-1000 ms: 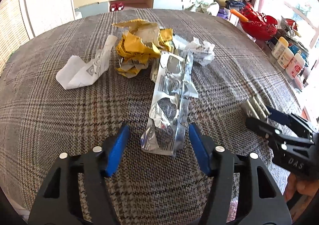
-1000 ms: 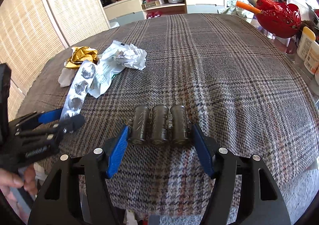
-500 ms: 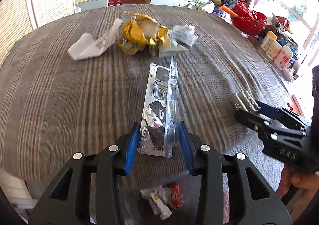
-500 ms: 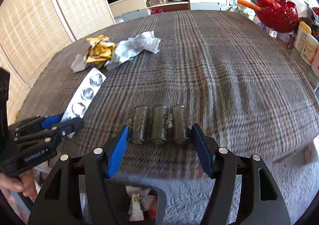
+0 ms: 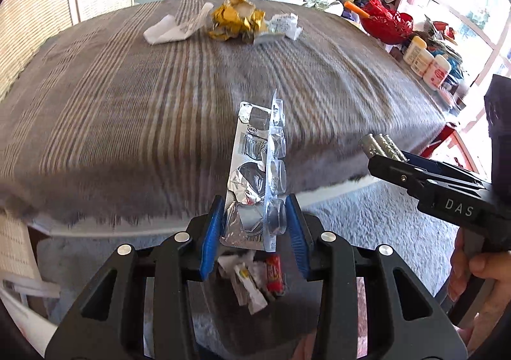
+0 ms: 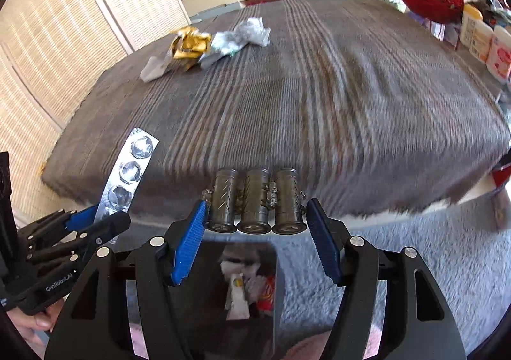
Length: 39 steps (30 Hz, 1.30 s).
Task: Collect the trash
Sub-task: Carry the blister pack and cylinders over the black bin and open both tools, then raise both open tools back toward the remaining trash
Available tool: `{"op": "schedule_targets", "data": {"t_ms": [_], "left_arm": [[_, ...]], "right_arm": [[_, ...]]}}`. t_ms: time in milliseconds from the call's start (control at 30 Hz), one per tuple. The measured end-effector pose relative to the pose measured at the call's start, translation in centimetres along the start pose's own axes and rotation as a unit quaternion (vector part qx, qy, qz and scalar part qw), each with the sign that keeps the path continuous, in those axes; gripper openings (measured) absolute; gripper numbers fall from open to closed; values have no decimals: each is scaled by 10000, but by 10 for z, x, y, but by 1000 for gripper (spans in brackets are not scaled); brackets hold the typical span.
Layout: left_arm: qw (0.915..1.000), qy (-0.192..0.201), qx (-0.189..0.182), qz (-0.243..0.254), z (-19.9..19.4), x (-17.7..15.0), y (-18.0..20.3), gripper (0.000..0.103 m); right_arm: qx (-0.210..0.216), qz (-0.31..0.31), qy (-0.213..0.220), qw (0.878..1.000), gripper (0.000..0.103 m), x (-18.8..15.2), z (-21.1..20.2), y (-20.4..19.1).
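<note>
**Two tools loaded, both over the bin**

We count two tools, each gripping one piece of trash. The left tool (image 5: pixel 254 226) is clamped on one emptied blister pack (image 5: pixel 255 175); its jaws have just been closing, with the pack between them. The right tool (image 6: pixel 255 226) holds one cluster of three dark plastic cylinders (image 6: pixel 255 200), joined side by side, its blue pads against the outer two.

Below both tools we see one dark trash bin (image 6: pixel 191 302) standing on a grey shaggy carpet (image 6: pixel 399 238). Inside it lie a few scraps – white paper bits and one red wrapper (image 5: pixel 275 277).

On the surface (image 5: pixel 127 111), covered in a brown checked cloth, three more pieces lie close together at the far side: one white paper scrap (image 5: pixel 166 31), one crumpled gold foil wrapper (image 5: pixel 236 18) and one crumpled white paper (image 5: pixel 284 25). They are well apart from both tools. To the right of the surface we see one red basket (image 5: pixel 386 25) and about three white bottles (image 5: pixel 428 60).

The blister pack sticks upright out of the left tool, past the surface's near edge – torn silver foil with a barcode on one face, a row of clear empty pockets on the other. The cylinders are ribbed with arrow-like marks, their round ends facing the camera.
</note>
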State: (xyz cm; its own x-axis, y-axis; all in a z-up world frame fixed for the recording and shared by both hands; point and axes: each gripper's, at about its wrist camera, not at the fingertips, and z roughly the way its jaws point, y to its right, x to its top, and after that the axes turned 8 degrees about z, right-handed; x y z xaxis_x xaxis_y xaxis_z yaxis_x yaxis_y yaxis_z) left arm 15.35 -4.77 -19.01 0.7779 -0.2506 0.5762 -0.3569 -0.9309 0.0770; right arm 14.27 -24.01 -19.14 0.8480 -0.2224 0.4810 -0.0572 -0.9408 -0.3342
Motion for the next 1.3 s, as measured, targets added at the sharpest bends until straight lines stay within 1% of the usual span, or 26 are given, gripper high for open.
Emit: {"op": "schedule_targets", "data": {"t_ms": [133,300,367,500,600,767,1000,1133,1167,1233,1267,1300], "left_arm": [[9999,-143,11,-42,0,-26,3,37],[9993,-358,-12,-52,8,-51,7,37],[9988,-457,-91,-132,11,-62,8,37],[9970,-750,-107,-124,21,-85,12,37],[9951,-947,-184,-215,31,-102,12,37],[9936,-1059,-226,-324,38,-113,10,37],[9928,-1153,-180,-278,42,-118,10,38],[9920,-1196,-196,-351,44,-117,5,38],[9918,-1196,-214,-384,44,-117,4,39],[9915,-1210,-223,-417,44,-116,2,46],[9916,-1203,-204,-428,43,-116,0,54],[9919,-1184,-180,-431,42,-116,-1,58]], "right_arm": [[44,62,-193,9998,65,-23,1,1],[-50,74,-416,9991,65,-48,12,1],[-133,47,-436,9989,65,-59,15,1],[-187,-14,-526,9984,65,-77,22,0],[-176,-51,-633,9978,65,-85,26,-2],[-144,-86,-754,9970,65,-93,33,-8],[-106,-83,-900,9959,65,-100,45,-14],[-40,-43,-926,9957,66,-97,47,-18],[-15,2,-923,9957,67,-96,47,-18],[-23,82,-912,9958,67,-93,47,-16],[-27,109,-888,9960,68,-91,46,-16],[-38,127,-864,9962,71,-91,45,-15]]}}
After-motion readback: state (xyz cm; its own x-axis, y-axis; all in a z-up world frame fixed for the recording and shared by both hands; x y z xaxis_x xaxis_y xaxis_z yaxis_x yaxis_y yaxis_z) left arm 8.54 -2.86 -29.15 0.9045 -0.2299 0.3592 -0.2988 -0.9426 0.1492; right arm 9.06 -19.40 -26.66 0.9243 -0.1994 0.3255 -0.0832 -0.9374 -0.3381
